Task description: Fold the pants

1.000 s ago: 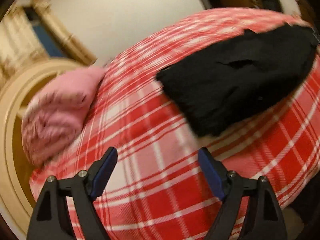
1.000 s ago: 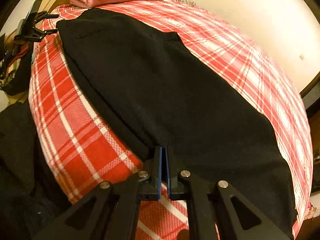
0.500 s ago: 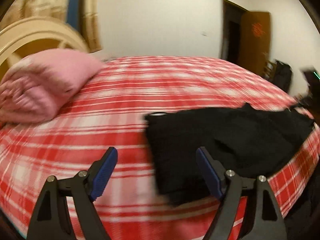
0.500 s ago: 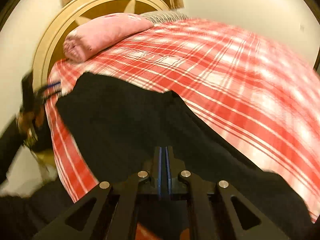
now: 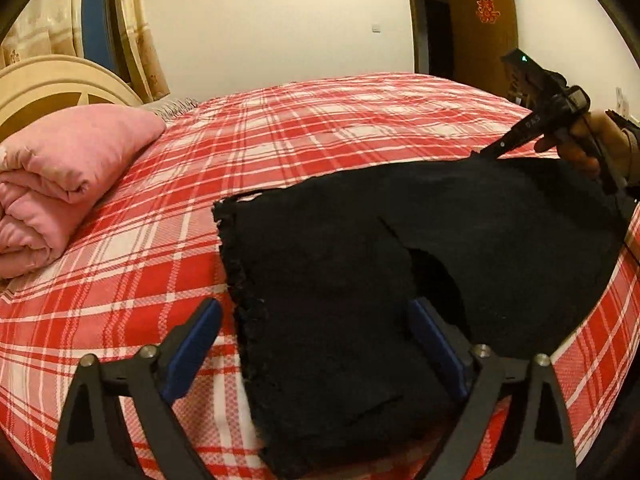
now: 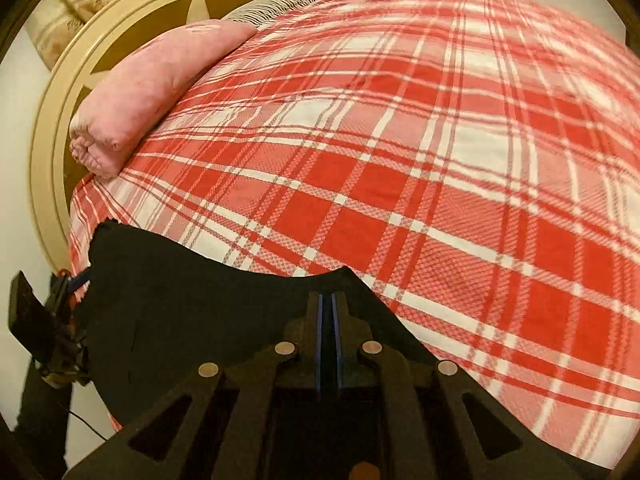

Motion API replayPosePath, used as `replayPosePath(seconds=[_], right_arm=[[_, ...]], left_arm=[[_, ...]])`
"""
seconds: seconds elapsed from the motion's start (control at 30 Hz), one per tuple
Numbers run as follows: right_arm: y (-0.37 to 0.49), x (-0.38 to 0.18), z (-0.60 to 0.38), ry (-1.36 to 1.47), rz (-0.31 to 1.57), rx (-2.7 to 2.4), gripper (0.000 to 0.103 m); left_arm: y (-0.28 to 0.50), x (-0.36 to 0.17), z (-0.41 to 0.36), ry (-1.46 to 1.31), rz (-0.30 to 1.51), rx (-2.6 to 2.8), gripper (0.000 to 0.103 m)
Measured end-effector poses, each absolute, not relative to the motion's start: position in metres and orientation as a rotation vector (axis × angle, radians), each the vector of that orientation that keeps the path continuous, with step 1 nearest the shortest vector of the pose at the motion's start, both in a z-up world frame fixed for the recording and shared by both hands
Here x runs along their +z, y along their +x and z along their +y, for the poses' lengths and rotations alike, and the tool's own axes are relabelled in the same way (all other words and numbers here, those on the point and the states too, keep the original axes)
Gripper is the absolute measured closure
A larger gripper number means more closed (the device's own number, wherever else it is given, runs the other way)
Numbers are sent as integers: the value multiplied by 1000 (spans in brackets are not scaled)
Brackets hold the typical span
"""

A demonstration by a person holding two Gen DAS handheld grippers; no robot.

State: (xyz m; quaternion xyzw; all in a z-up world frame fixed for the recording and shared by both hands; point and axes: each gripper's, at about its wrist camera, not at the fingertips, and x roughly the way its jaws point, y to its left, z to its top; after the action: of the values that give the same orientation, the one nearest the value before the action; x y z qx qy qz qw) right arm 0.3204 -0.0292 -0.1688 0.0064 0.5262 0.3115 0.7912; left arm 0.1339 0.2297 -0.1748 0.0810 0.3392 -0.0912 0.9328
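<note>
Black pants (image 5: 400, 264) lie along the near edge of a red plaid bed. In the left wrist view my left gripper (image 5: 316, 344) is open, and its blue pads (image 5: 196, 340) straddle the near end of the pants just above the cloth. At the upper right a hand holds my right gripper (image 5: 486, 154), which pinches the far edge of the pants and lifts it. The right wrist view shows my right gripper (image 6: 328, 304) shut on a raised fold of the pants (image 6: 192, 312), with my left gripper (image 6: 74, 280) small at the far left edge.
A folded pink quilt (image 5: 60, 176) (image 6: 152, 96) lies at the head of the bed by a cream round headboard (image 5: 60, 76) (image 6: 52, 120). The plaid bedspread (image 5: 340, 128) (image 6: 440, 160) stretches wide beyond the pants. A brown door (image 5: 480, 28) stands at the back right.
My right gripper has lifted its end of the pants and carried it towards the headboard end. The left gripper has swung level and come close over the other end, still open.
</note>
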Motion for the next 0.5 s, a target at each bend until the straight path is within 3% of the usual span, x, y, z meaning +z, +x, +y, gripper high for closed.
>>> replayPosePath(seconds=[0.33, 0.5], right_arm=[[339, -181, -37, 85, 1157, 649, 102], [311, -151, -53, -38, 1108, 626, 96]], left_arm=[[143, -180, 231, 144, 716, -201, 0], [127, -160, 228, 171, 676, -142, 0]])
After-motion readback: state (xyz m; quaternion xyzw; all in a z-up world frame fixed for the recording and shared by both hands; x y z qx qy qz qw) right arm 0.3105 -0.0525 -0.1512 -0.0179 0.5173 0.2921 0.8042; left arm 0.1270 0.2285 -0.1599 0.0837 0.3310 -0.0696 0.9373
